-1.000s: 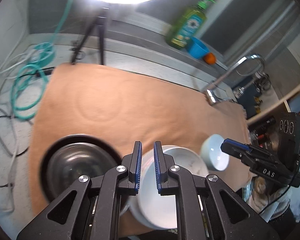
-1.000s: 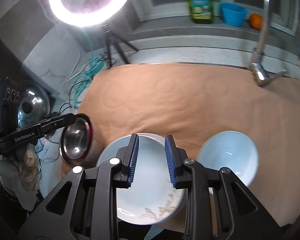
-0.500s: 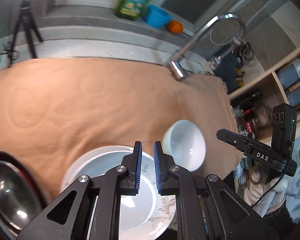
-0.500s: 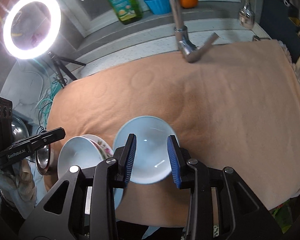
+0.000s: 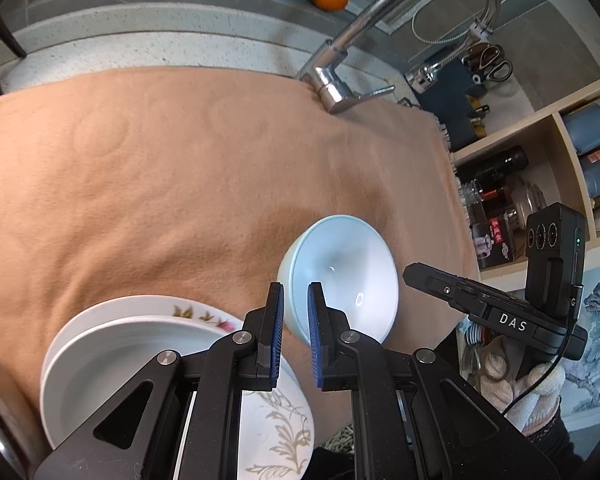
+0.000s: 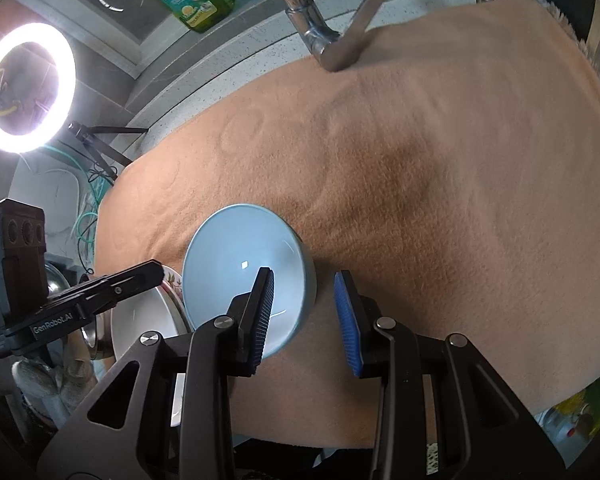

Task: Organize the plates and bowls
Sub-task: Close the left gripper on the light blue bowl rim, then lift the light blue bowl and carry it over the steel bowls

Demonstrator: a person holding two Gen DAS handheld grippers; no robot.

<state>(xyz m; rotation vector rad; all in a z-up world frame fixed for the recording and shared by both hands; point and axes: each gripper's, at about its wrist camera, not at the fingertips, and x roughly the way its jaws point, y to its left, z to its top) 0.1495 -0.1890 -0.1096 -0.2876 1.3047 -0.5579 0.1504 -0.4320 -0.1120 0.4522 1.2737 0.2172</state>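
Observation:
A light blue bowl [image 5: 340, 276] [image 6: 236, 264] sits upright on the peach cloth [image 5: 180, 160], near its front edge. My right gripper [image 6: 304, 273] is open and straddles the bowl's right rim: one pad is inside the bowl, the other outside, and neither presses on it. My left gripper [image 5: 295, 286] is shut and empty, hovering over the gap between the bowl and the plates. To the bowl's left, a white plate [image 5: 112, 364] rests on a floral plate [image 5: 276, 432]; the stack [image 6: 140, 328] also shows in the right wrist view.
A steel bowl [image 6: 94, 338] lies left of the plates, partly hidden. The faucet [image 5: 340, 92] rises at the cloth's far edge. A ring light [image 6: 28, 88] stands far left, and shelves with bottles [image 5: 540, 160] stand on the right. Soap bottle, blue cup and orange line the back ledge.
Both grippers swung right and lower, off the steel bowl and plates toward the blue bowl. The right jaws widened slightly and now straddle the bowl's rim. The left jaws stayed shut.

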